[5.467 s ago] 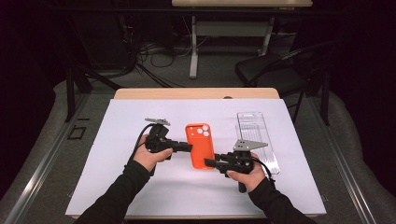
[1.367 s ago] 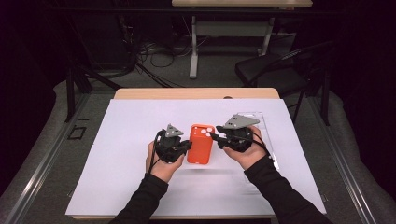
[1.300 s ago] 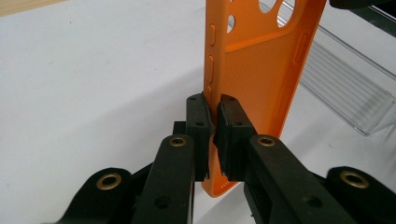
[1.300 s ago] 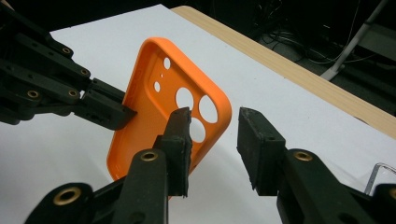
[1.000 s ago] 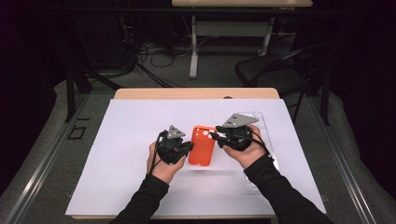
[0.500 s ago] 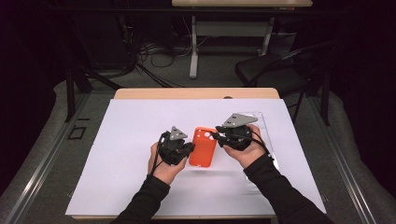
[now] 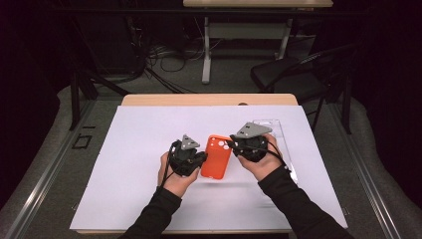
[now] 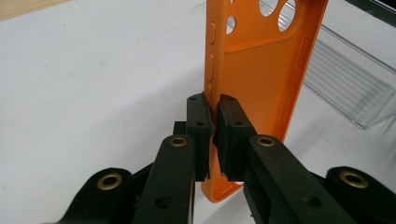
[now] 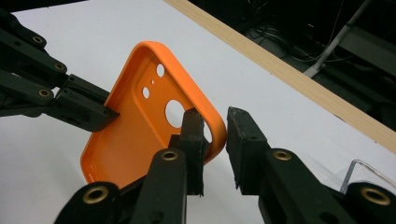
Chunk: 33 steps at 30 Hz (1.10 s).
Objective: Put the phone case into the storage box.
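Observation:
An orange phone case [image 7: 216,157] is held off the white table cover, tilted, between the two grippers. My left gripper [image 7: 203,158] is shut on the case's long side edge near the buttons; in the left gripper view the pads [image 8: 201,121] pinch that rim of the case [image 8: 261,70]. My right gripper [image 7: 230,144] is at the top corner by the camera holes. In the right gripper view its jaws [image 9: 215,130] straddle the rim of the case [image 9: 135,135], one inside and one outside, with a small gap showing. The left gripper [image 9: 88,109] shows there too.
A clear plastic phone case [image 7: 281,134] lies flat on the table to the right, behind the right hand. The white cover [image 7: 149,129] spreads over the wooden table [image 7: 209,99]. A dark chair [image 7: 298,74] and cables stand beyond the far edge.
Since 5.5 s ago both grippers moved up the table and the case came off the surface. Over the last second the case shifted slightly right; the hands hardly moved.

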Motion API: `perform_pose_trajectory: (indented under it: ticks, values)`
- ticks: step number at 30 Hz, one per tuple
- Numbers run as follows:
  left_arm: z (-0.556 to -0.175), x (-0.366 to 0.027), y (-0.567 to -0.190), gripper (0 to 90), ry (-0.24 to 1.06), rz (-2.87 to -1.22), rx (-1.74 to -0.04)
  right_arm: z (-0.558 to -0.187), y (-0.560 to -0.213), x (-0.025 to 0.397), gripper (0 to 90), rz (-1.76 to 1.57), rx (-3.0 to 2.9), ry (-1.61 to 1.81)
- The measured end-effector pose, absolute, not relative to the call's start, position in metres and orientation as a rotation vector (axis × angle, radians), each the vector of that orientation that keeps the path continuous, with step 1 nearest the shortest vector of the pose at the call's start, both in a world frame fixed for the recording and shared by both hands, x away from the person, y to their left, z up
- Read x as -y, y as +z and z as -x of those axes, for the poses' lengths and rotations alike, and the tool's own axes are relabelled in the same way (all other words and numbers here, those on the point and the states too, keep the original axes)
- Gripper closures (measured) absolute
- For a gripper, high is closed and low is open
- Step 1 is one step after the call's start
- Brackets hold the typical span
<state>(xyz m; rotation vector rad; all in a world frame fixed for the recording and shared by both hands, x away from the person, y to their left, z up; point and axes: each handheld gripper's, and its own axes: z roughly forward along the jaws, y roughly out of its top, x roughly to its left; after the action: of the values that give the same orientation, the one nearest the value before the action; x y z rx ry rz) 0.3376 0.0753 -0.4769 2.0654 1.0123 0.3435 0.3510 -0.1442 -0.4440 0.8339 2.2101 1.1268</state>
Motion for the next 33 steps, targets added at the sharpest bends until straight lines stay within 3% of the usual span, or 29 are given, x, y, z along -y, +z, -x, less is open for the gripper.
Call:
perform_pose_trajectory:
  ticks: [33]
  values:
    - [-0.3382,-0.0733,-0.4810,83.9,0.329,-2.076,-1.017,-0.3474,-0.4467,0.1390,81.4,-0.684,-2.205,1.008]
